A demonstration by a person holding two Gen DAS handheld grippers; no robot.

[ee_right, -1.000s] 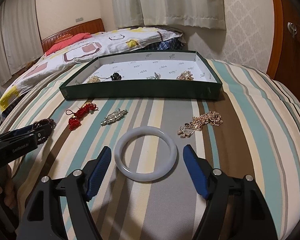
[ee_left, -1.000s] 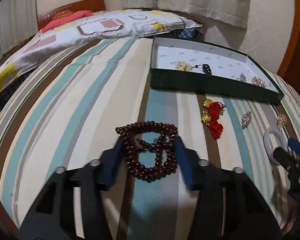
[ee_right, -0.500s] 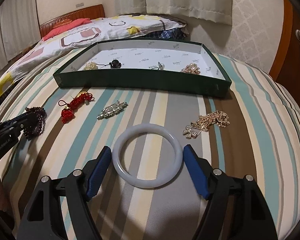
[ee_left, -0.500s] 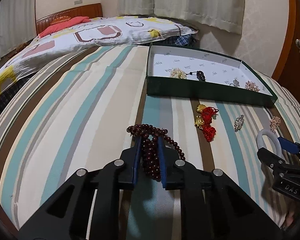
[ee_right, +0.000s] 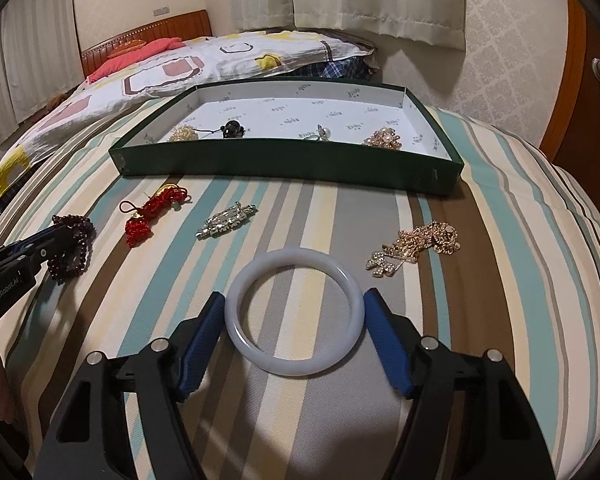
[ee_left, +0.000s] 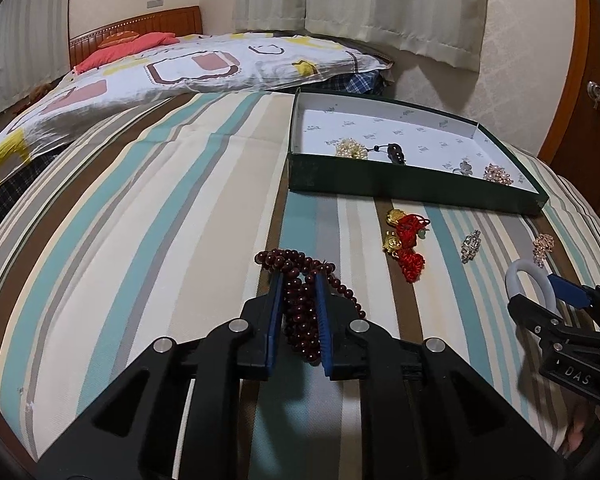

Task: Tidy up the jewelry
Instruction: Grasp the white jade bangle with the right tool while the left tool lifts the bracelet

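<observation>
**Mei:** Since a second ago the left gripper point(ee_left: 299, 300) has gone from straddling the dark red bead strand point(ee_left: 300, 312) with its fingers spread to pinching the bunched loops between its blue pads. Some beads trail out onto the striped bedspread point(ee_left: 140, 240) on either side.

**Tao:** So that piece is secured, I'd judge, though it hasn't left the cover yet. And the right one?

**Mei:** Its jaws have drawn in. The right gripper point(ee_right: 294, 316) now brackets the white bangle point(ee_right: 295, 312), pads just beside the rim on both sides. Whether they actually touch, I cannot tell; the bangle lies flat on the bed.

**Tao:** What lies beyond?

**Mei:** Loose pieces: a red knotted charm point(ee_right: 150, 216), a silver rhinestone piece point(ee_right: 226, 221) and a gold chain tangle point(ee_right: 420, 244).

**Tao:** And the container?

**Mei:** Farthest off, the green tray point(ee_right: 292, 162) with its white printed lining. It holds a pearl cluster point(ee_left: 352, 149), a dark beaded item point(ee_right: 231, 130), a small silver piece point(ee_right: 320, 133) and a rose-gold cluster point(ee_right: 384, 139), all along the near wall. Plenty of floor behind them looks free.
</observation>
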